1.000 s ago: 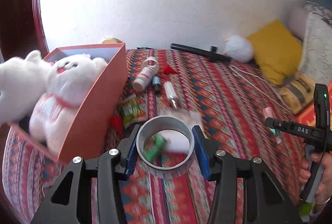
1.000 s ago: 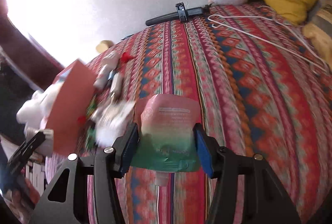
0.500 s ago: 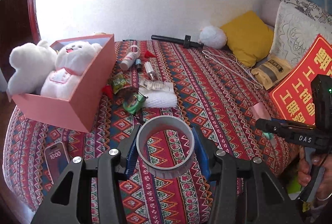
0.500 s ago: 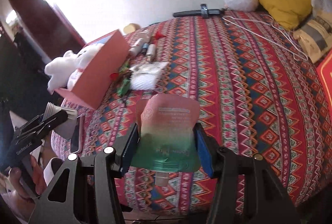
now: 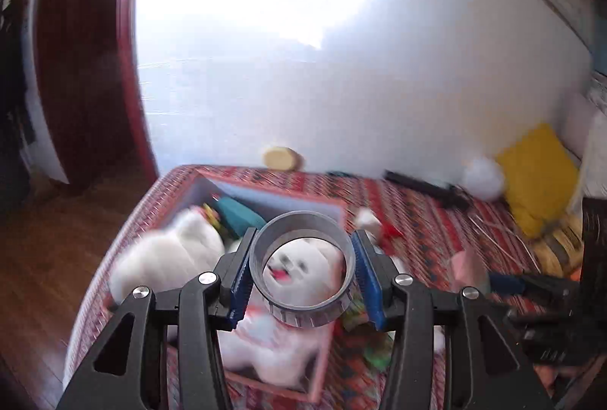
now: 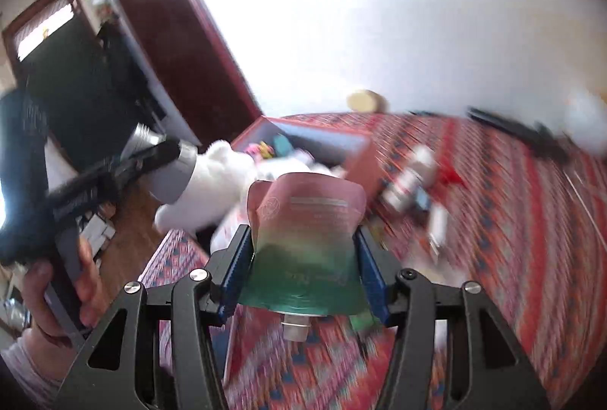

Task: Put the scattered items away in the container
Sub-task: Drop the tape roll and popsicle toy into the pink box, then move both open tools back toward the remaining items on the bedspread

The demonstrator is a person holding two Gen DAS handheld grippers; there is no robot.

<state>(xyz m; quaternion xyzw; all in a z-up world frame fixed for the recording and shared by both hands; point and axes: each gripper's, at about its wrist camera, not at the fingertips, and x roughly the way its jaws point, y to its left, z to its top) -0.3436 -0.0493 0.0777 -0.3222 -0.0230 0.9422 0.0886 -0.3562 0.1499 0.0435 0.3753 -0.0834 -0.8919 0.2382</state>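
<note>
My left gripper (image 5: pixel 302 281) is shut on a grey tape roll (image 5: pixel 334 307) and holds it in the air above the pink box (image 5: pixel 322 353). Through the roll I see a white plush bear (image 5: pixel 303 267) lying in the box. My right gripper (image 6: pixel 305 266) is shut on a pink and green spout pouch (image 6: pixel 307 224), cap toward the camera, held above the bed to the right of the box (image 6: pixel 360 159). The left gripper with the roll (image 6: pixel 170 171) shows at the left of the right wrist view. Both views are blurred.
The patterned bedspread (image 5: pixel 417 216) carries scattered small items: bottles (image 6: pixel 413 178), wrappers (image 5: pixel 375 353), a black rod (image 5: pixel 425 186). A yellow pillow (image 5: pixel 538 175) and a white pompom (image 5: pixel 483 178) lie at the far right. Wooden floor (image 5: pixel 45 258) lies left of the bed.
Both grippers have swung left and up toward the pink box, each with its item in it. The tape roll now hangs over the plush bear; the views are motion-blurred.
</note>
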